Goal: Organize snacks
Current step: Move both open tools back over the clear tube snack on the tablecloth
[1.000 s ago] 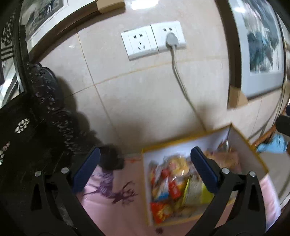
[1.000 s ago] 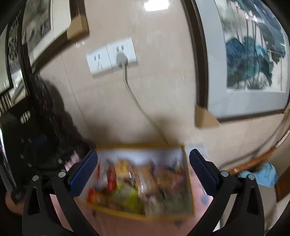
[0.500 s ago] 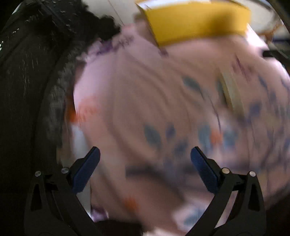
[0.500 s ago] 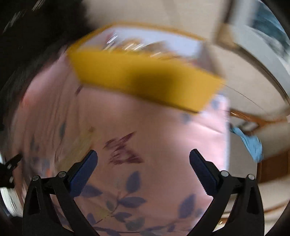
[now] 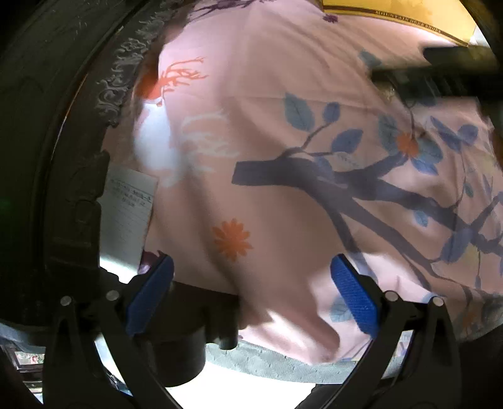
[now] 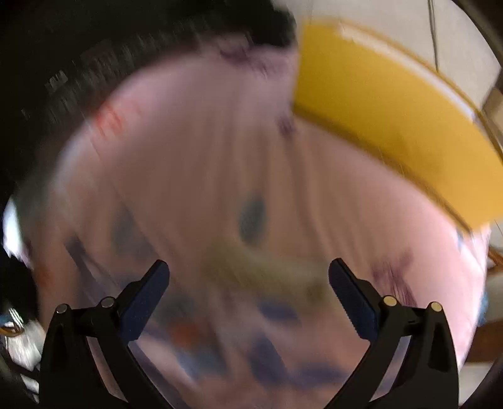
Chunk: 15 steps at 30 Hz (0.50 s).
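The yellow snack box (image 6: 393, 107) stands at the far right of the pink floral cloth (image 6: 239, 163); only its outer wall shows, its contents are hidden. In the left wrist view its yellow edge (image 5: 393, 19) sits at the top right. My left gripper (image 5: 251, 283) is open and empty, low over the cloth (image 5: 267, 141) near its front edge. My right gripper (image 6: 248, 283) is open and empty over the cloth; this view is badly blurred. A pale yellowish streak (image 6: 267, 273) lies between its fingers, too blurred to name.
Dark carved wooden furniture (image 5: 63, 110) borders the cloth on the left. A white lined paper (image 5: 125, 217) lies at the cloth's left edge. A dark blurred bar, probably the other gripper (image 5: 440, 72), crosses the upper right of the left wrist view.
Both grippers have tilted down from the wall and the box's open top to the cloth. The box has moved toward the top of both views. Both stay open.
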Available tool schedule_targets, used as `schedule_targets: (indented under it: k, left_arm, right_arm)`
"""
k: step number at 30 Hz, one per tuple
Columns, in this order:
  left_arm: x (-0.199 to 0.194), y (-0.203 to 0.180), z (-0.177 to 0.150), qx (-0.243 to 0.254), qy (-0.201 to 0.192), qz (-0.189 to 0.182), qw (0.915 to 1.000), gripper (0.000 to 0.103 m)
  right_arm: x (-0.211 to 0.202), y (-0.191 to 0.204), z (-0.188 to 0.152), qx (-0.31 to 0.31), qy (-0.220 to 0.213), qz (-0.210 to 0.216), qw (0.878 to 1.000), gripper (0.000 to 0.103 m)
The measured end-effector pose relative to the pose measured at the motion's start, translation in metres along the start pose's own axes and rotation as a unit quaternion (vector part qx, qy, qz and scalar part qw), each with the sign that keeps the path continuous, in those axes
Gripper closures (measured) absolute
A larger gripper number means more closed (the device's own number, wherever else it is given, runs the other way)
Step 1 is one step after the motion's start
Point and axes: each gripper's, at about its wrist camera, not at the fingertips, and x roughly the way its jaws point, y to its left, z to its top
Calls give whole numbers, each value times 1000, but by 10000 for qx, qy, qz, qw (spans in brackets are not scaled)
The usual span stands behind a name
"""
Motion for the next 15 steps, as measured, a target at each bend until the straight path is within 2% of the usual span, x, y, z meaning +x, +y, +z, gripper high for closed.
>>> schedule_targets:
  k: [2,4,5,7,9,11,13,15]
  left_arm:
    - [-10,-4,-2,106,-188,-14,9998,2]
    - [-23,-15,-2,379,-499,-219,9978,2]
    - [-32,-21,-2,596,-763,-347,9947,2]
    - [-50,-34,3,1157,-1592,-579,9787,2]
    - [-58,-46,8,1592,-2396,-509,9564,2]
    - [-56,-66,16,2377,-2870,-360,9273,2]
    - [-47,-86,20,3129,-2950,-107,9027,2]
    - [-38,-104,17,3868,-3055,60,8701,2]
  right_arm:
    - [-13,-5,15,148,-84,317,9994,1]
    - [-39,-18,14,-46,-149,733,9972,1]
    - [-53,-25,8,-314,-237,734,9965,1]
    - [-72,-39,-10,-1149,-285,329,9924,1]
    - [-78,-46,-32,-1846,-66,-220,9825,1]
    - [-76,-58,-48,-2368,366,-669,9686,1]
    - [-78,-66,-58,-2632,368,-562,9624,1]
    - [-75,-63,-68,-3057,297,-445,9506,1]
